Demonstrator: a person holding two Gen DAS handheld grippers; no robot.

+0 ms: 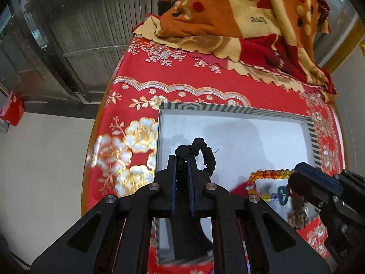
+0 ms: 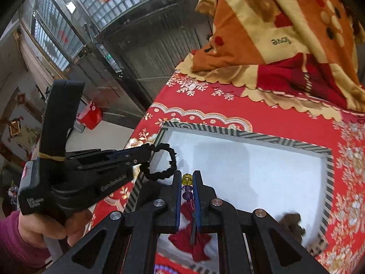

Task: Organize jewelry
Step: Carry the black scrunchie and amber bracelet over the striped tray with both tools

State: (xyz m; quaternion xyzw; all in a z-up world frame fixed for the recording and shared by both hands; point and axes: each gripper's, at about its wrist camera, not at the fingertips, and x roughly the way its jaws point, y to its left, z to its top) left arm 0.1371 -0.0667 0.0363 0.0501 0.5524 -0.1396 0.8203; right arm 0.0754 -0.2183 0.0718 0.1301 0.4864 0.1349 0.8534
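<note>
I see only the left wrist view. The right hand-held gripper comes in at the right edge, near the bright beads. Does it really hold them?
Observer: Yes. The right hand-held gripper is shut on the bead strand, with a yellow bead between its pads.
Operator: Is the black loop in my gripper a whole ring?
Observer: Yes. Seen from the side, the black loop hangs as a closed ring from the left hand-held gripper.
Operator: Who carries that gripper?
Observer: A hand with a purple sleeve grips its handle.
</note>
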